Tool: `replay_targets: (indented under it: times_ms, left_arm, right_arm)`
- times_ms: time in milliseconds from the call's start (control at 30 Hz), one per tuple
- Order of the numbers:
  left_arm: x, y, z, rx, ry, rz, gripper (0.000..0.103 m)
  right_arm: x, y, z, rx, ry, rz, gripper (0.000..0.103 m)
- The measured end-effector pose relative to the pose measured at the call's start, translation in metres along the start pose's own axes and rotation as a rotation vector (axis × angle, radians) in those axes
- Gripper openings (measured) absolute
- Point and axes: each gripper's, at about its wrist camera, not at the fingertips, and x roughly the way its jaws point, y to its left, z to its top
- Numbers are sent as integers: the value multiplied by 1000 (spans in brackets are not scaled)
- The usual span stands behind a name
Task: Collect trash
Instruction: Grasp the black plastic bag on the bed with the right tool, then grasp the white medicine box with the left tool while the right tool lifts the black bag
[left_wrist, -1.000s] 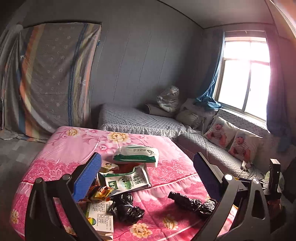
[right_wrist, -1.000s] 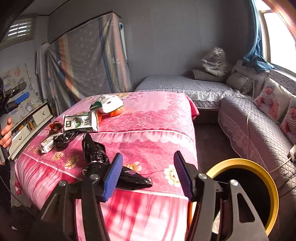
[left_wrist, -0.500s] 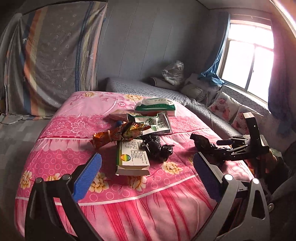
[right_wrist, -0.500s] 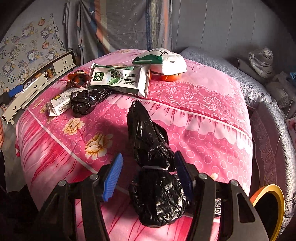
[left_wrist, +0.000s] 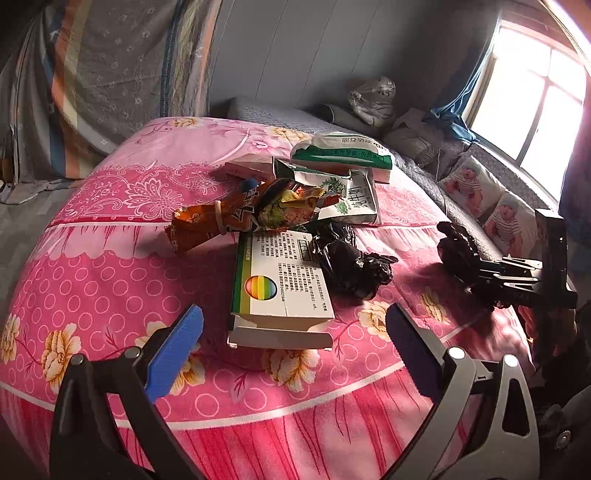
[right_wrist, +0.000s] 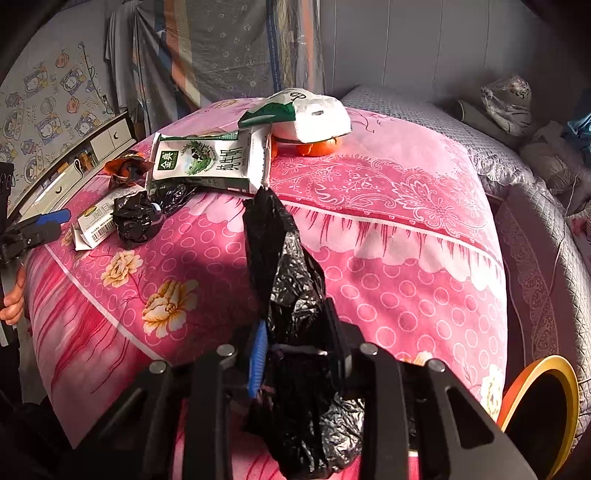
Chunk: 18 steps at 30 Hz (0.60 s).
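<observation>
Currently: my right hand-held gripper clamped on black trash bag over pink bedspread; its view alone shows yellow-rimmed bin. Left hand-held gripper wide open, empty, before rainbow-printed box.

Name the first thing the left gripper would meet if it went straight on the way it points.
Most likely the white box with the rainbow circle, lying directly between the left gripper's open jaws; depth is uncertain.
</observation>
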Motion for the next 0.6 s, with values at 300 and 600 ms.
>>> replay_targets:
  times_ms: [300,600]
  left_arm:
    - [34,1,9,4,107,81,95]
    - [53,11,15,-35,147,109,94]
  right_arm:
    - [-30,-13,-8,68,-59,62,26]
    - [-47,-13,-13,83,-96,77,26]
